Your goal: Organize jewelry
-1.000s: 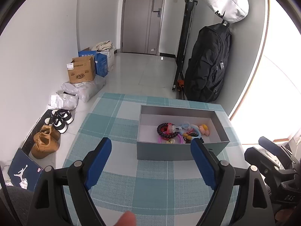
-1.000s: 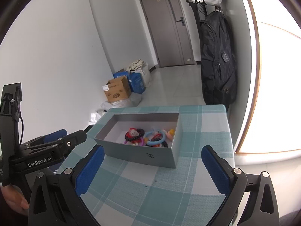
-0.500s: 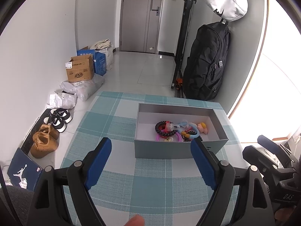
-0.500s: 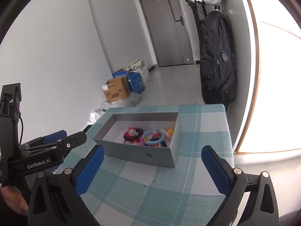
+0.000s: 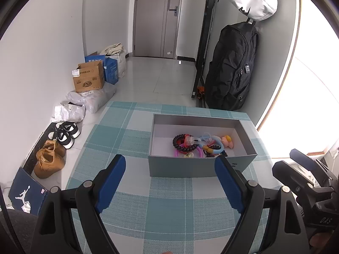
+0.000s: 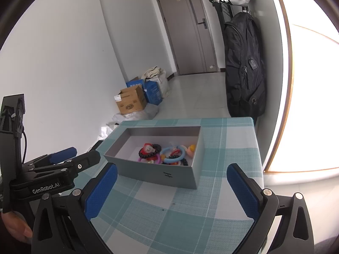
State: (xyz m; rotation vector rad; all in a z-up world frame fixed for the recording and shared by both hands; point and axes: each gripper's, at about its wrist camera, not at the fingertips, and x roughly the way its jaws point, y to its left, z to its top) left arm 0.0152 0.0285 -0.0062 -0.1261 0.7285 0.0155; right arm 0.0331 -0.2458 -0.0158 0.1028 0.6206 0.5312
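Observation:
An open grey box [image 5: 201, 169] stands on a table under a teal plaid cloth [image 5: 169, 211]. Inside lies a heap of jewelry: a black bead bracelet [image 5: 180, 142], a light blue ring [image 5: 219, 146], a pink ring [image 5: 177, 153] and a yellow-pink piece [image 5: 227, 140]. My left gripper [image 5: 169, 158] is open, just short of the box's front wall, with nothing between its blue pads. My right gripper [image 6: 172, 169] is also open and empty, before the box [image 6: 156, 173] at its near right corner. Each gripper shows at the edge of the other's view: the left gripper [image 6: 70, 156] and the right gripper [image 5: 296, 163].
The table's left edge drops to a floor with shoes [image 5: 49, 158], a shoebox [image 5: 27, 192], bags and a cardboard box [image 5: 89, 78]. A black backpack [image 5: 231, 69] hangs beyond the far edge. The table's right edge [image 6: 257, 148] lies near a bright window.
A fingertip at the bottom edge of the left wrist view has dropped nearly out of sight. The grippers and the box stand as before.

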